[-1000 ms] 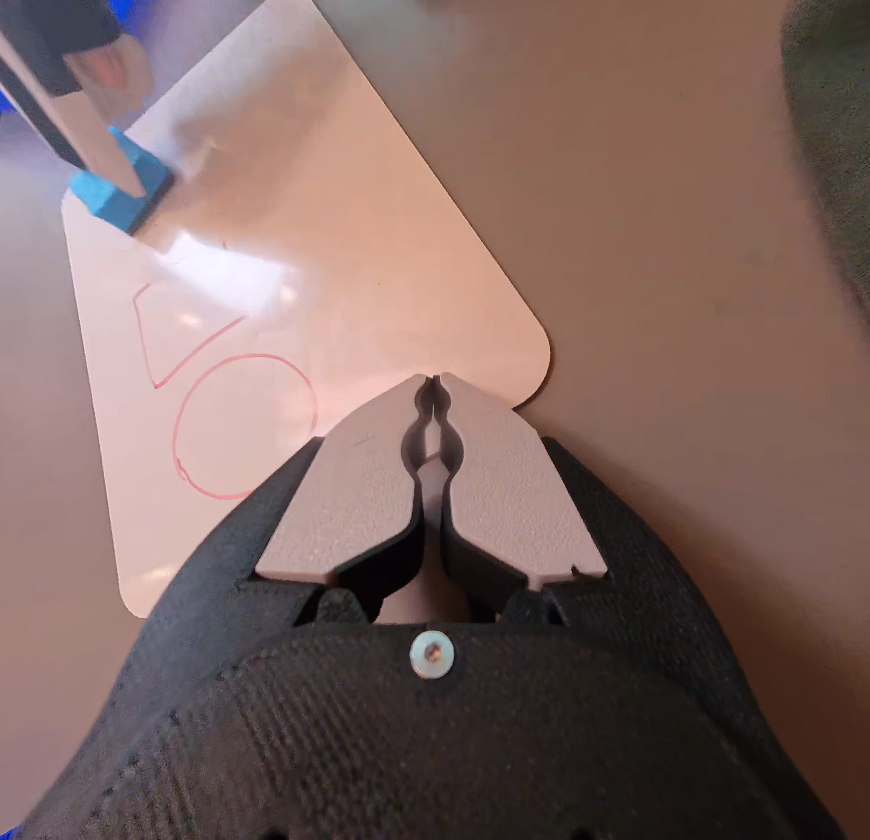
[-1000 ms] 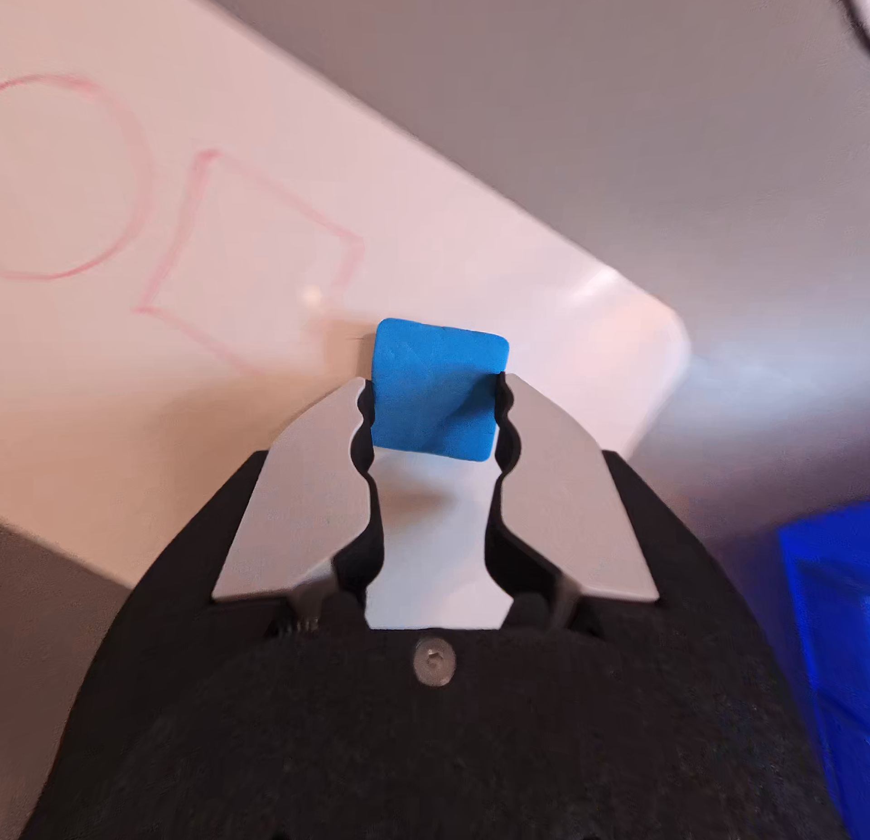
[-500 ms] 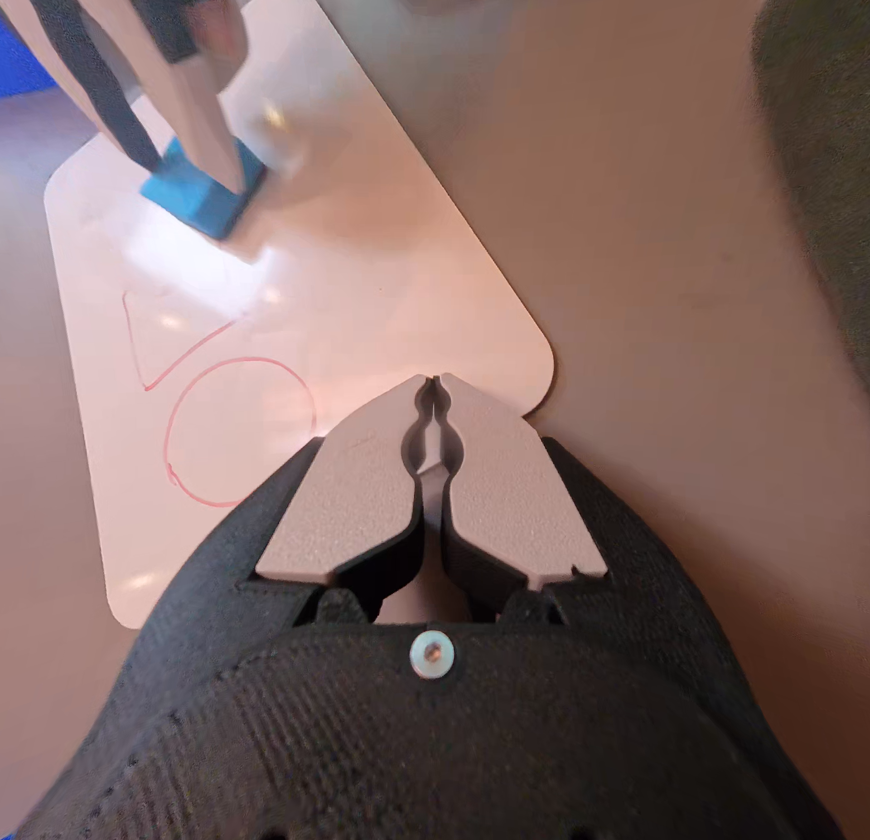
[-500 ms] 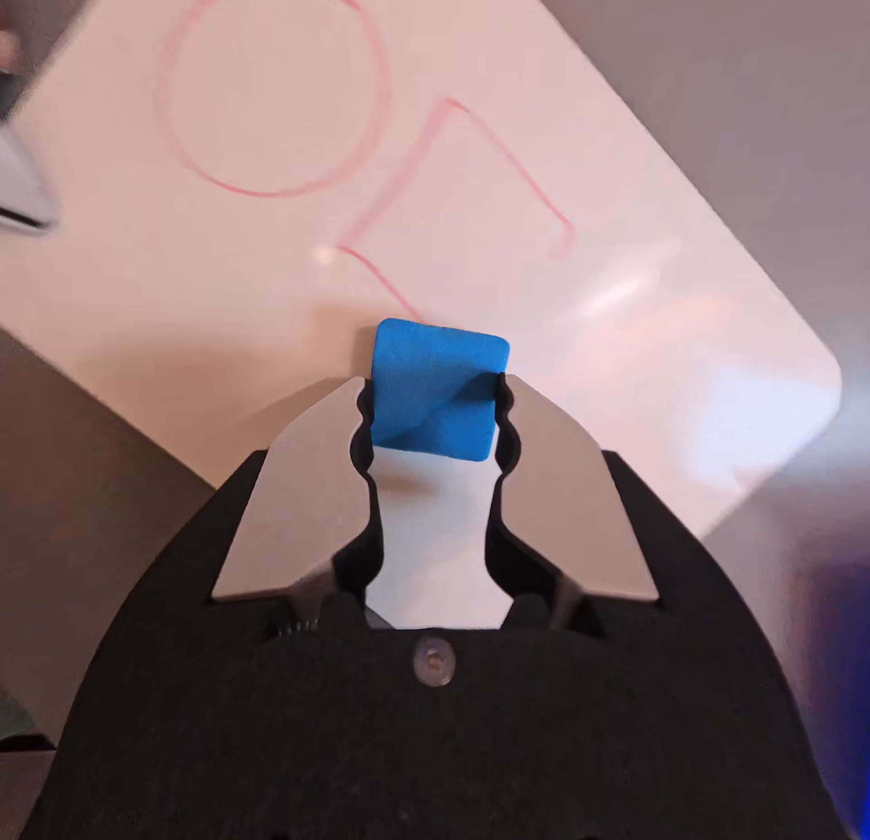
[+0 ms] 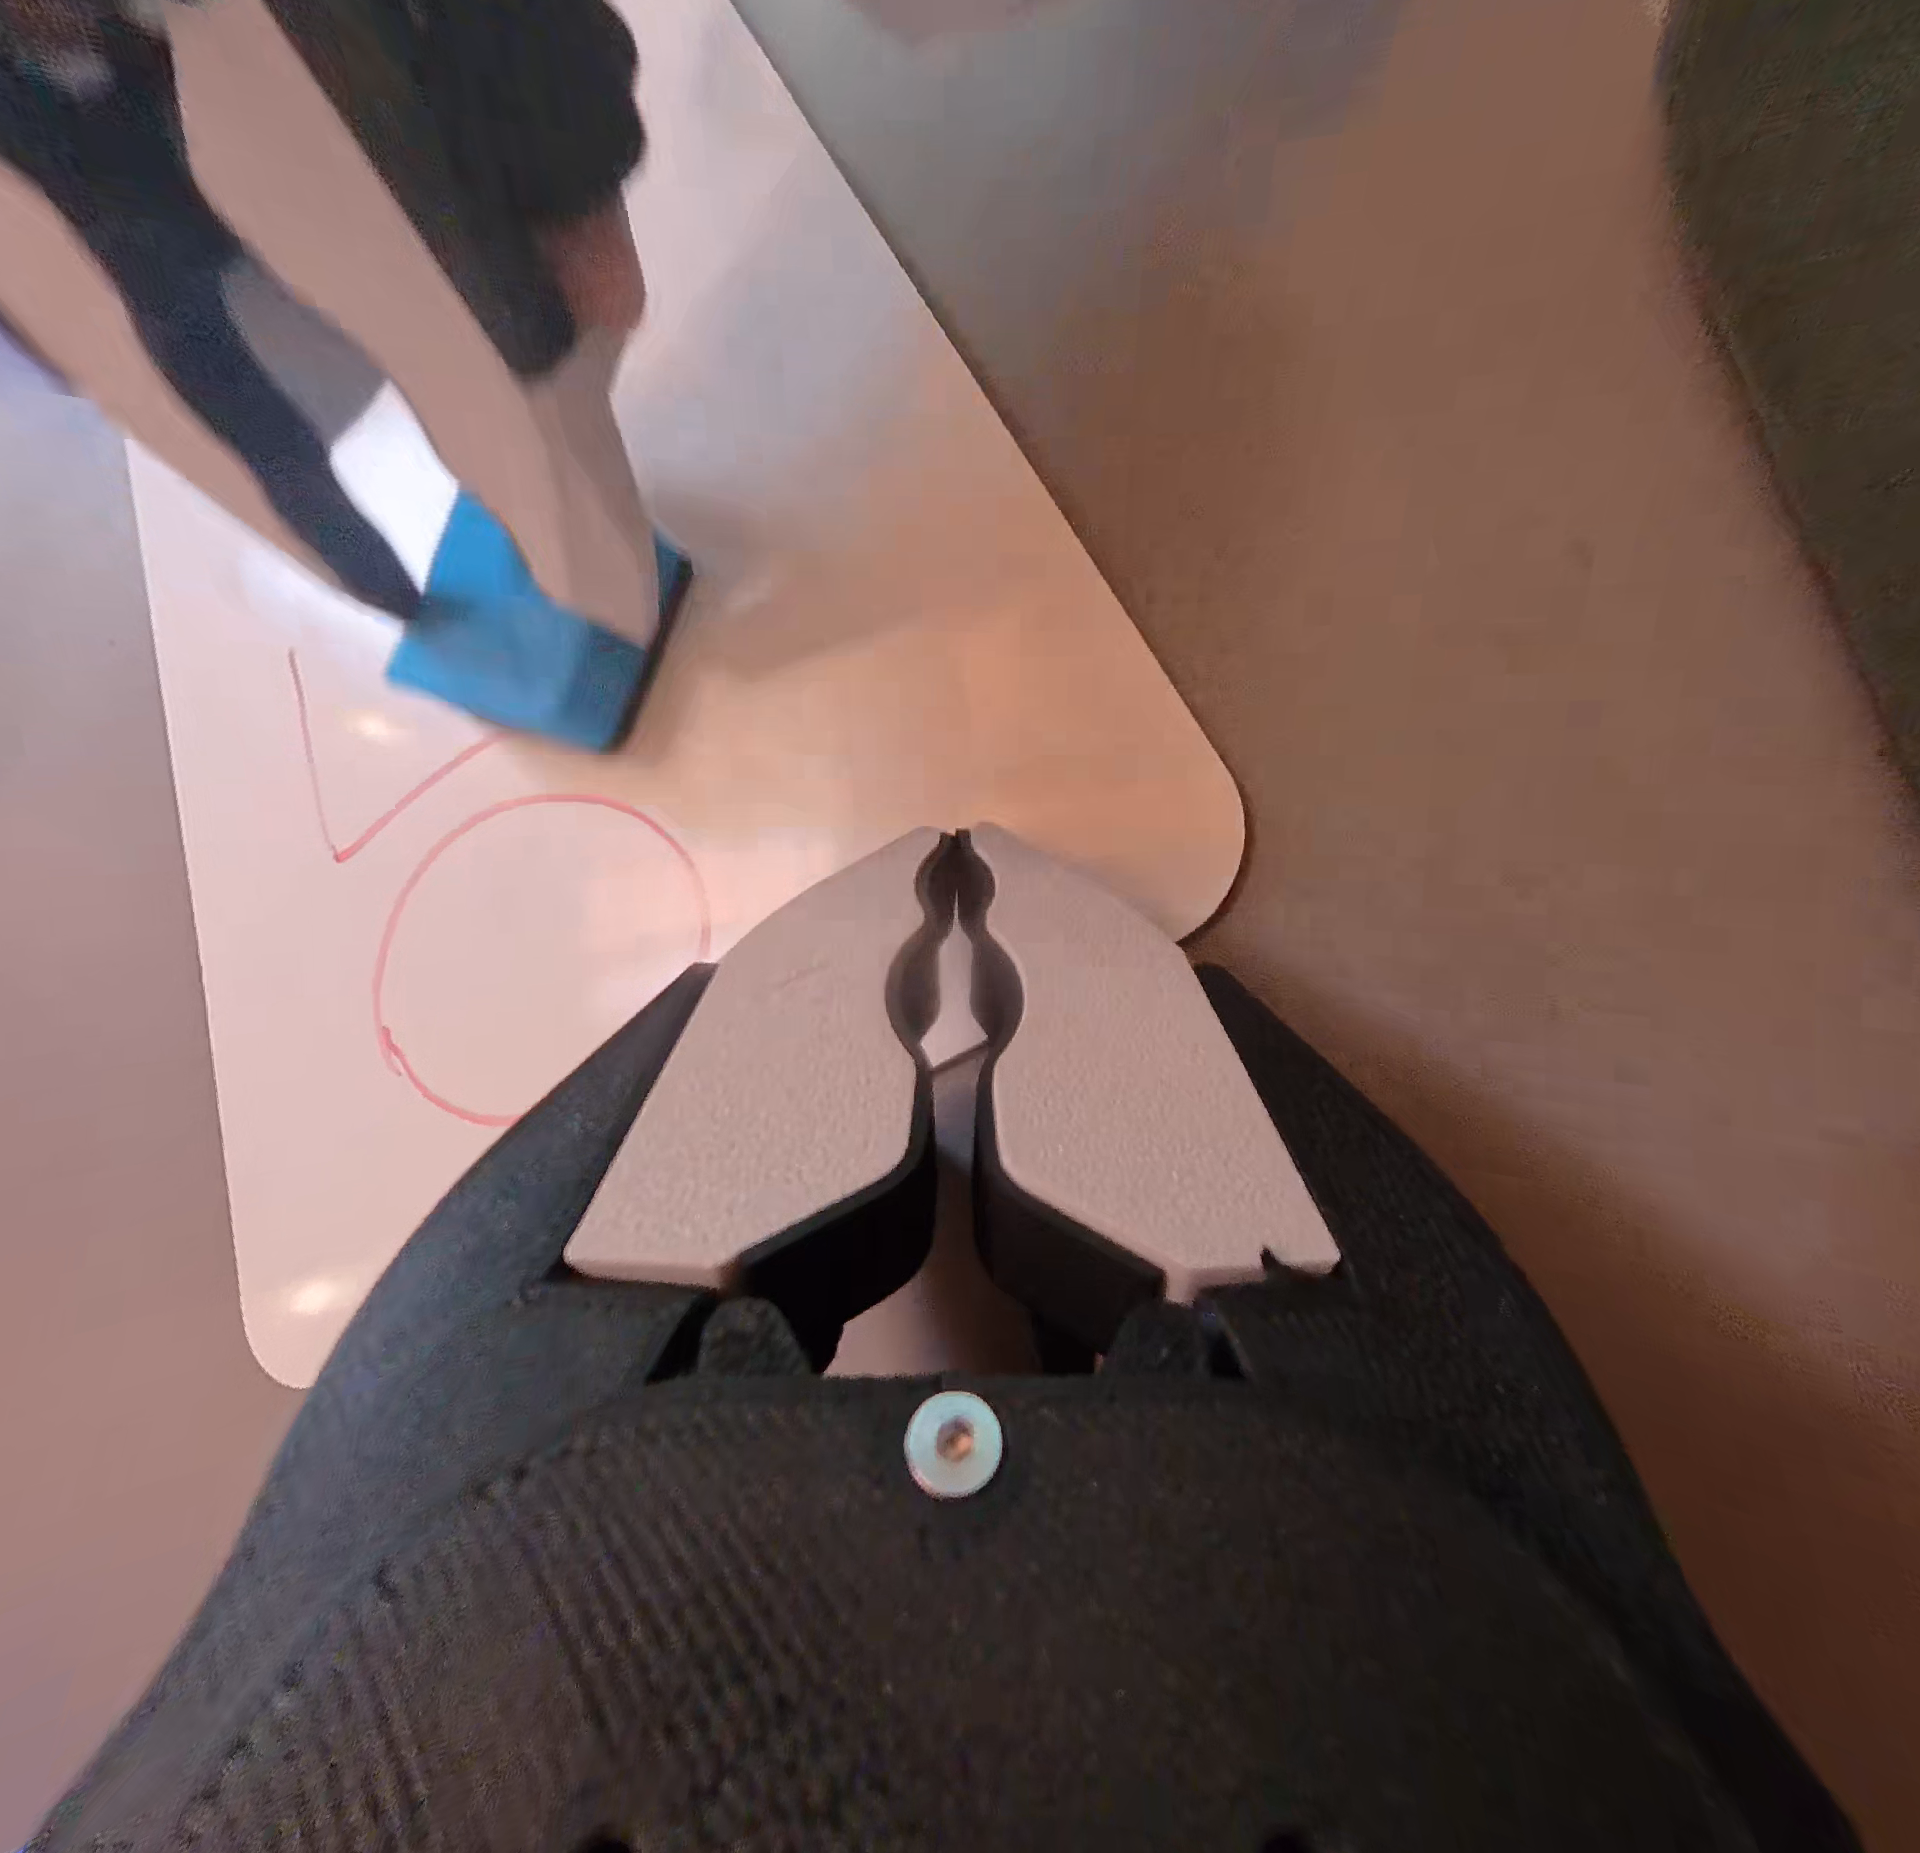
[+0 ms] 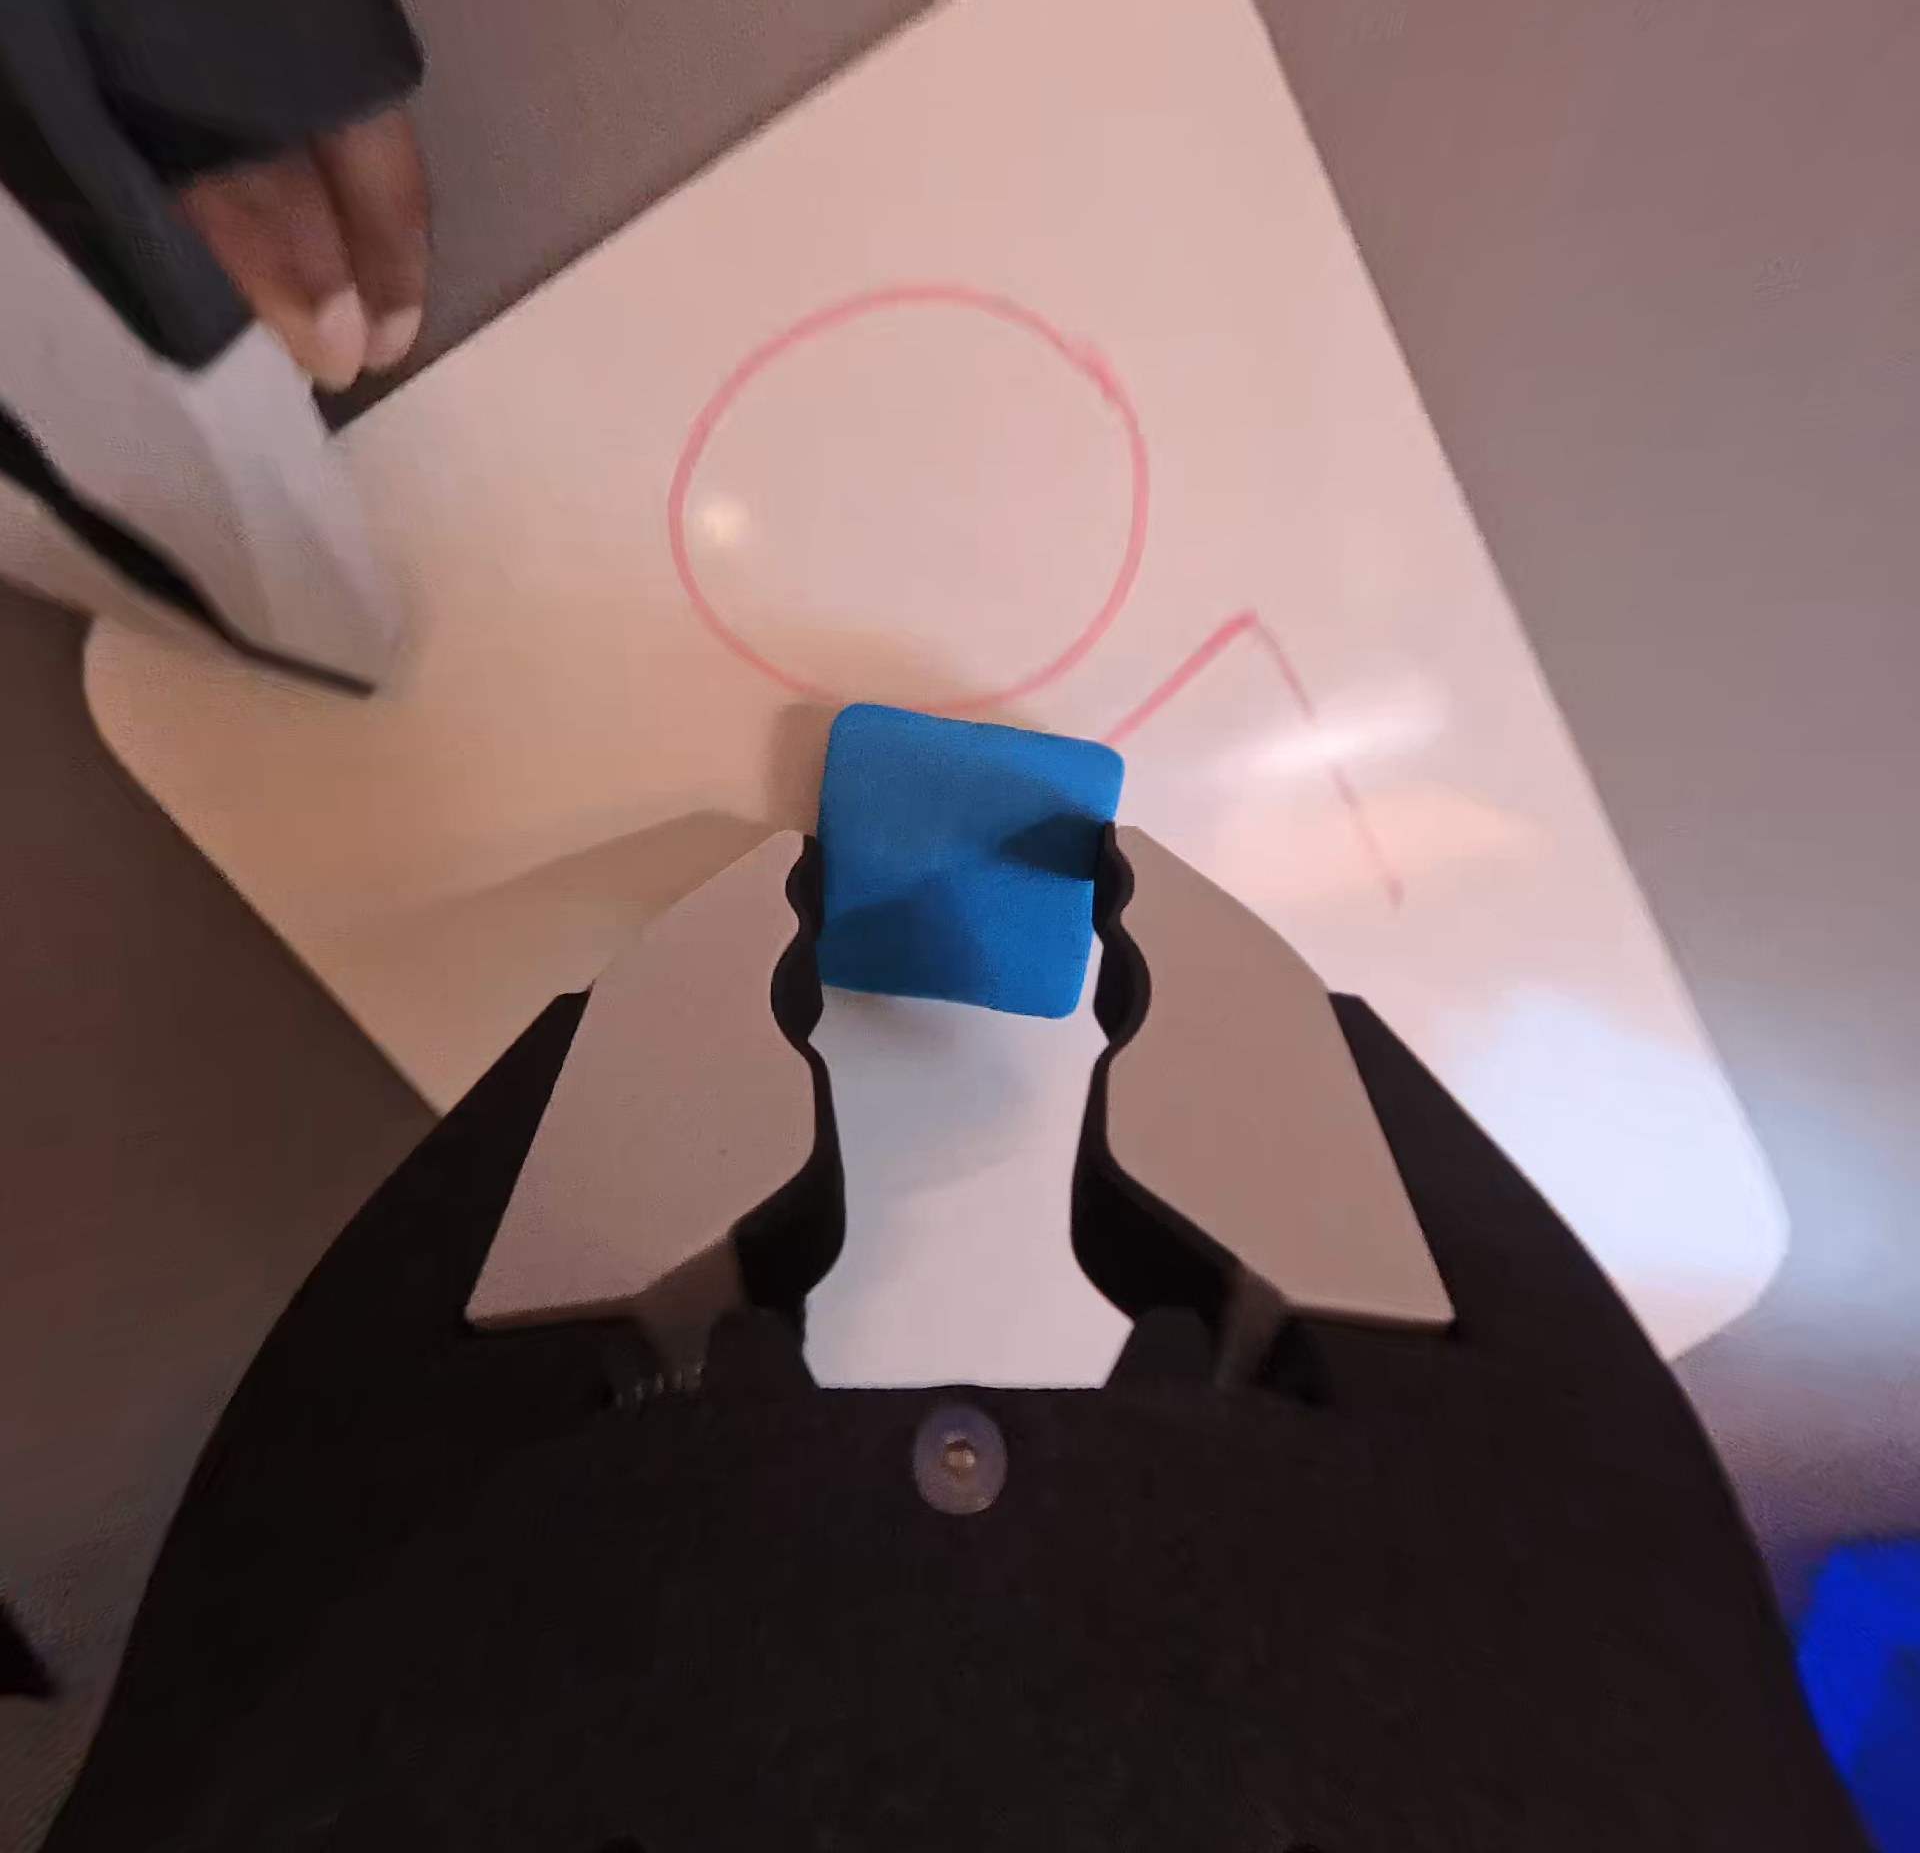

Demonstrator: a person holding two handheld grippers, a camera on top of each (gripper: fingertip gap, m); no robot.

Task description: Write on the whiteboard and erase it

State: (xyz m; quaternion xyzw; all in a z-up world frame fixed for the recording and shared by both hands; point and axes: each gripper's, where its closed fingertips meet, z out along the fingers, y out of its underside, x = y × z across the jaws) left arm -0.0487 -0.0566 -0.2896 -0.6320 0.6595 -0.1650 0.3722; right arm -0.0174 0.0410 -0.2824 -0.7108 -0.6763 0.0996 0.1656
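No readable text, label, brand or number is showing in either view; the flat white rounded-corner whiteboard point(image 5: 935, 577) is bearing only hand-drawn red marker shapes: 1 thin red circle outline point(image 6: 909, 499) and, just beside it, a partly wiped angular red outline point(image 5: 343, 795).

Left gripper point(image 5: 954, 847): black ribbed printed housing, pale grey textured fingers with scalloped inner edges, one silver screw point(image 5: 953, 1443) at six o'clock of the jaws. Right gripper point(image 6: 956, 873) — same build, smoother grey fingers, duller screw point(image 6: 957, 1460). Dark sleeve point(image 6: 197, 47) at eleven o'clock.
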